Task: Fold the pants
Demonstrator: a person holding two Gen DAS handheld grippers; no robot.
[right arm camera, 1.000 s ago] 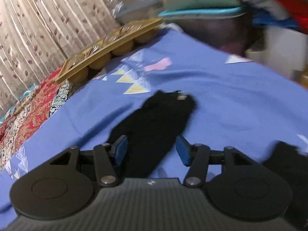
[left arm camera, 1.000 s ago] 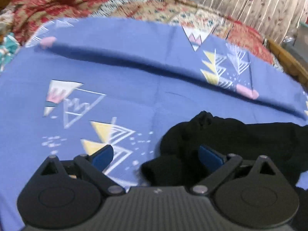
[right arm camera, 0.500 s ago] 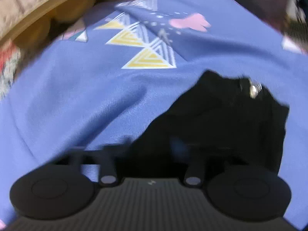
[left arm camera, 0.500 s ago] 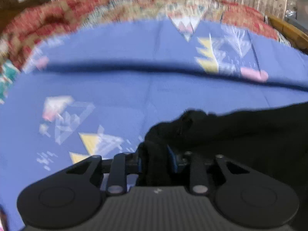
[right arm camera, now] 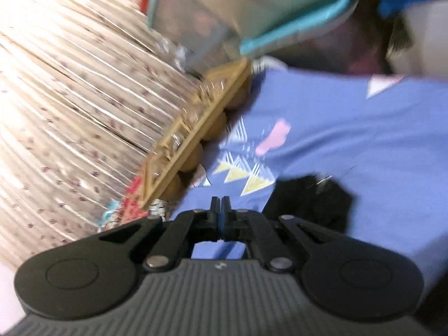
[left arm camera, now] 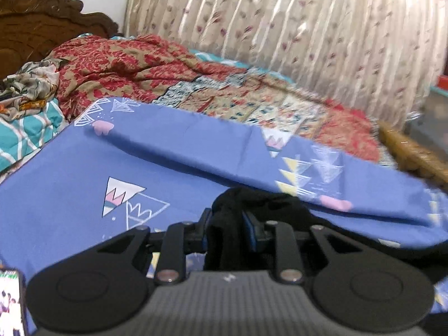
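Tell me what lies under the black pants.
Under the black pants lies the blue patterned sheet; its printed triangles show around them. The part beneath the fabric is covered, as is whatever the sheet rests on.

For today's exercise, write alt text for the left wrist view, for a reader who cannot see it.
The left gripper is shut on a bunched fold of black pants, lifting it off a blue bedsheet printed with triangles. Behind lie a rumpled red patterned blanket, a pleated floral curtain and a carved wooden headboard.
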